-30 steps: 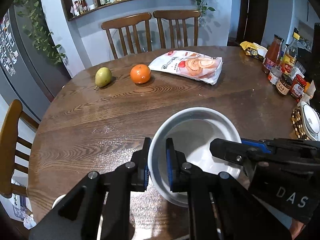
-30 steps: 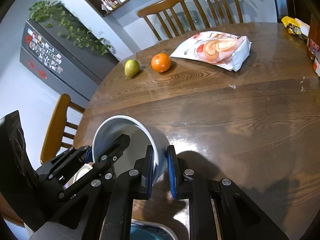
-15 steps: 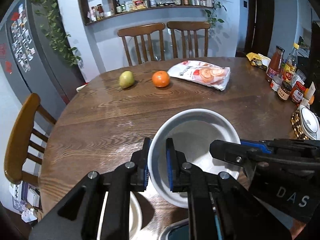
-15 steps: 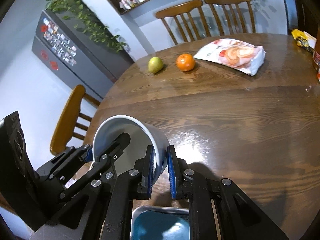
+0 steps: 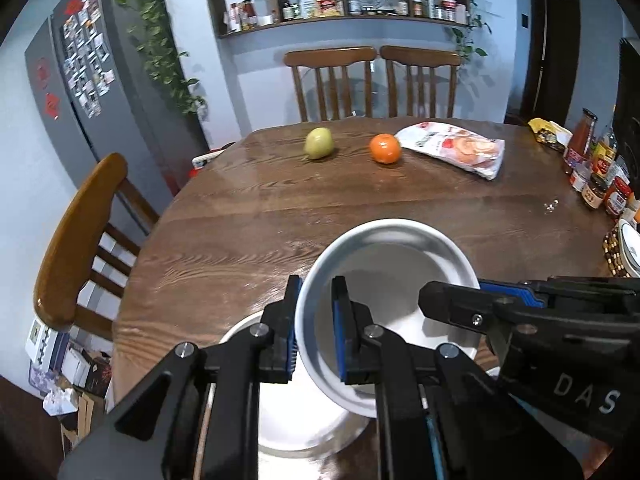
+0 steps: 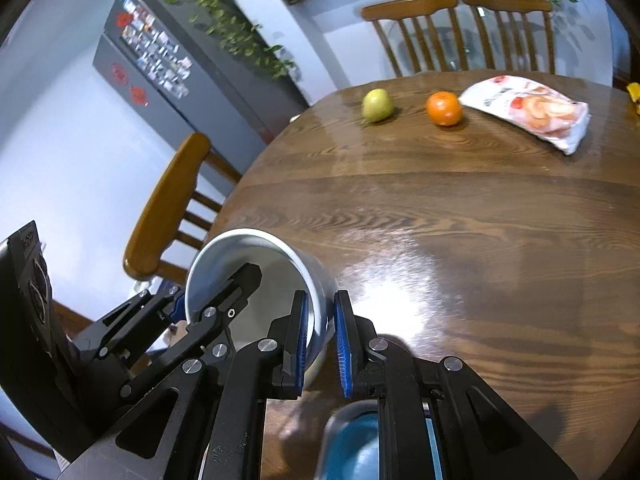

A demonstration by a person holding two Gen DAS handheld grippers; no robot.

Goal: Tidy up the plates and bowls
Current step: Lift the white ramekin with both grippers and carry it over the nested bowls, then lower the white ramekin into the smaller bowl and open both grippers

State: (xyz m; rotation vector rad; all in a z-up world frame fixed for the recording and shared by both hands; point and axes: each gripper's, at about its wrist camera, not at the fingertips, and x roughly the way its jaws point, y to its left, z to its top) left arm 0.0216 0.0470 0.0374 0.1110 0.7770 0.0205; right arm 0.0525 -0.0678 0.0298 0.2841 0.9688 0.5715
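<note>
A white bowl (image 5: pixel 394 264) (image 6: pixel 256 264) hangs tilted above the near edge of the round wooden table (image 5: pixel 320 208). My left gripper (image 5: pixel 316 328) is shut on its left rim, one pad inside and one outside. My right gripper (image 6: pixel 320 340) is shut on the opposite rim and shows at the right of the left wrist view. Under the bowl lies a white plate (image 5: pixel 288 424), partly hidden by my fingers. A blue dish (image 6: pixel 352 444) sits under the right gripper, blurred and mostly hidden.
At the far side of the table (image 6: pixel 480 220) lie a green pear (image 5: pixel 319 143), an orange (image 5: pixel 385 148) and a snack bag (image 5: pixel 456 148). Jars and bottles (image 5: pixel 596 176) and another dish (image 5: pixel 630 244) crowd the right edge. Wooden chairs (image 5: pixel 76 240) stand around it.
Both grippers have carried the bowl back toward the near edge of the table and slightly up. The fruit now looks farther off, and the white plate and blue dish have come into view below.
</note>
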